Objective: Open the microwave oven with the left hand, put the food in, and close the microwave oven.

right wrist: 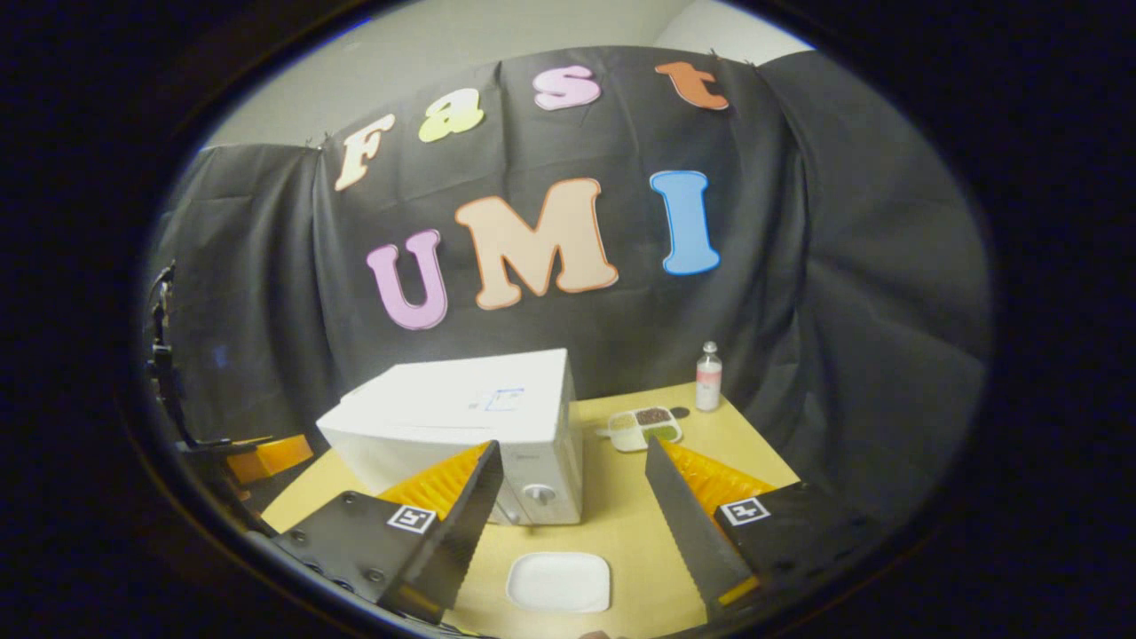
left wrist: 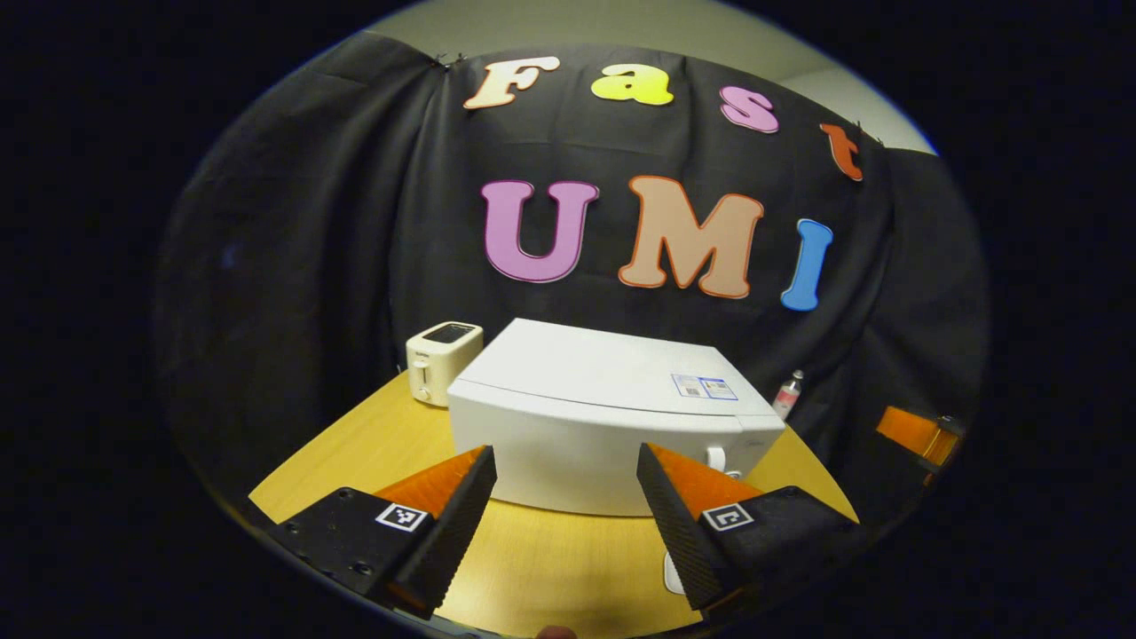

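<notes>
Holding both tools wide apart and empty, we face the shut microwave on the bench. Our left tool view catches a toaster; our right tool view adds a plate, tray and bottle.

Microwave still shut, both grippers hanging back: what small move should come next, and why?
Probably bring the left gripper forward to the microwave door's edge: the door is closed, both grippers are open and empty, and nothing can go in until it opens.

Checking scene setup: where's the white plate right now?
In the right gripper view, the white plate lies on the table, in front of the microwave, between the right gripper's open fingers.
</notes>
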`<state>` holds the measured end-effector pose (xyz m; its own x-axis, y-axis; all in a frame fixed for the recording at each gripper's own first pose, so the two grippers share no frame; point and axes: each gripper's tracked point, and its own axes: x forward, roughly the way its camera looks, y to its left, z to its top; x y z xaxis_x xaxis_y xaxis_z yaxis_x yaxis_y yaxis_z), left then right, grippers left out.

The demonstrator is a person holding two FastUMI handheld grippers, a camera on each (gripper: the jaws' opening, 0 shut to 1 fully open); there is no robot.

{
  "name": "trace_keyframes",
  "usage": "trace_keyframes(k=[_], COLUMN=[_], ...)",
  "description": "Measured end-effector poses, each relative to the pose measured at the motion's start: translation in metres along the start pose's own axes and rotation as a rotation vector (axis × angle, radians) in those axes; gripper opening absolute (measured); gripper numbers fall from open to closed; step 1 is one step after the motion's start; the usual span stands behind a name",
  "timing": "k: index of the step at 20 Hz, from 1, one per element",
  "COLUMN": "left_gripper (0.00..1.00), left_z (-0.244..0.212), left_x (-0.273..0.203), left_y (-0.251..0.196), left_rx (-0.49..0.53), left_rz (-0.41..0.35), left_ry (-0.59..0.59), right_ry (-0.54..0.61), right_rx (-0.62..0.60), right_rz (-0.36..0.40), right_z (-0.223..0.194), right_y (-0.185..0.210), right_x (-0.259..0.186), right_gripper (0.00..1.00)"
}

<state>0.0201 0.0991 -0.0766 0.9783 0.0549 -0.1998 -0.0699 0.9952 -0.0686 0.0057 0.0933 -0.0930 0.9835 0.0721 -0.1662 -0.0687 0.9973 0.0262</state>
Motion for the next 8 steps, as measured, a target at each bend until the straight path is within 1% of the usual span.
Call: trace_keyframes(k=[1, 4, 5, 6, 7, 8], left_gripper=[0.97, 0.96, 0.96, 0.96, 0.96, 0.96], left_z=[0.008, 0.035, 0.04, 0.048, 0.052, 0.056], left_x=[-0.003, -0.007, -0.008, -0.007, -0.008, -0.007], left_y=[0.007, 0.029, 0.036, 0.039, 0.042, 0.043], left_rx=[-0.006, -0.01, -0.006, -0.001, 0.005, 0.013], left_rz=[0.016, 0.064, 0.082, 0.093, 0.1, 0.105], left_ry=[-0.013, -0.081, -0.093, -0.104, -0.114, -0.119], right_ry=[-0.026, -0.095, -0.111, -0.125, -0.136, -0.138], right_rx=[-0.008, -0.029, -0.031, -0.028, -0.016, -0.003], right_rz=[0.002, 0.004, 0.004, 0.003, 0.007, 0.012], right_z=[0.012, 0.042, 0.049, 0.053, 0.058, 0.06], right_y=[0.003, 0.007, 0.007, 0.007, 0.008, 0.009], right_x=[-0.002, -0.009, -0.01, -0.012, -0.012, -0.012], right_gripper=[1.0, 0.99, 0.91, 0.99, 0.91, 0.91])
